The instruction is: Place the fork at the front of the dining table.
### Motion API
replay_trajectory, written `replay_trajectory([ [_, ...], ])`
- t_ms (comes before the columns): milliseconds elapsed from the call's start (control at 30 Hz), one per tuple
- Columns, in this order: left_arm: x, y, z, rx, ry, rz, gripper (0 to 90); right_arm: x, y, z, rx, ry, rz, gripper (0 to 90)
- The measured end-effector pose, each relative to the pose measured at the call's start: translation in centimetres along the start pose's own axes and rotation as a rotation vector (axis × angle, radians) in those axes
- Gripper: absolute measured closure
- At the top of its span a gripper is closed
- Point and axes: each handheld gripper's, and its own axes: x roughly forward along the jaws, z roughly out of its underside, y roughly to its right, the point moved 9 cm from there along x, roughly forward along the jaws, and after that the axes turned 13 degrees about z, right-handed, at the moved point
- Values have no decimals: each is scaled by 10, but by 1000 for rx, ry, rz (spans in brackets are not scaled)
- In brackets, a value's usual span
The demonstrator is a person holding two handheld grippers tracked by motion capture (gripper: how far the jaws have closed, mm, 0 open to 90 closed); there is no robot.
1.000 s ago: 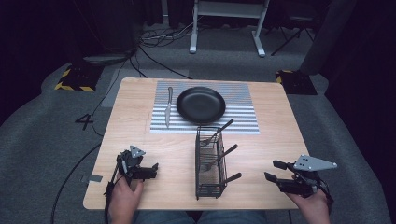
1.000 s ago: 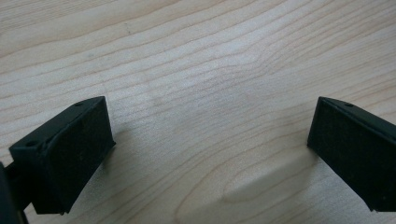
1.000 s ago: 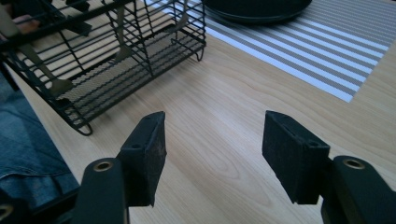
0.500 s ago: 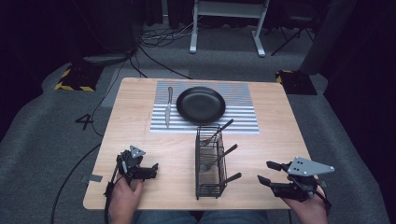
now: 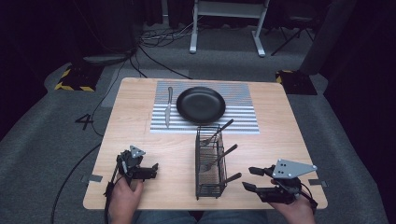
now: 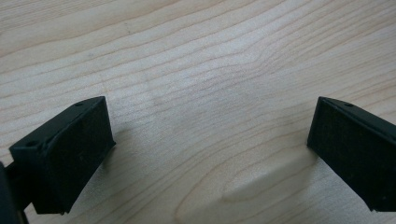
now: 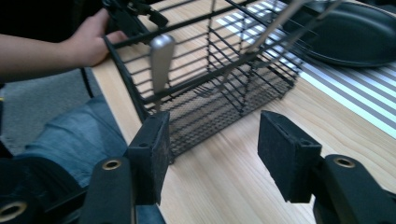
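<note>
**Two grippers flanking the wire basket**

Two jaws of the right gripper (image 5: 251, 178), at lower right in the high view, are standing apart with nothing between them, having just been closing, and facing the wire basket (image 5: 208, 163) at lower centre. The left gripper (image 5: 152, 169), lower left, is resting with jaws spread over bare table (image 5: 140, 112).

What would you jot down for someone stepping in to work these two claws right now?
Left claw: open, nothing in it, low over bare table.
Right claw: open, nothing in it, jaws have just been closing a little, aimed at the wire basket.
Basket: near the front edge, holding cutlery, handles poking out toward the right claw.
Done: knife lies left of the black plate on the striped mat.
Left: probably the basket's cutlery; nearest handle is the likely first grab.
</note>
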Motion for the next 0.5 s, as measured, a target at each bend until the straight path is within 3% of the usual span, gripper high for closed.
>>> replay_trajectory([
  [133, 0, 0, 0, 0, 0, 0, 2, 2, -9, -7, 1, 19, -57, 502],
  [233, 0, 0, 0, 0, 0, 0, 2, 8, -10, -9, 1, -6, -53, 560],
  [333, 0, 0, 0, 0, 0, 0, 2, 12, -16, -11, 0, -5, -101, 590],
  [500, 0, 0, 0, 0, 0, 0, 2, 17, -24, -14, -15, 3, -114, 657],
])
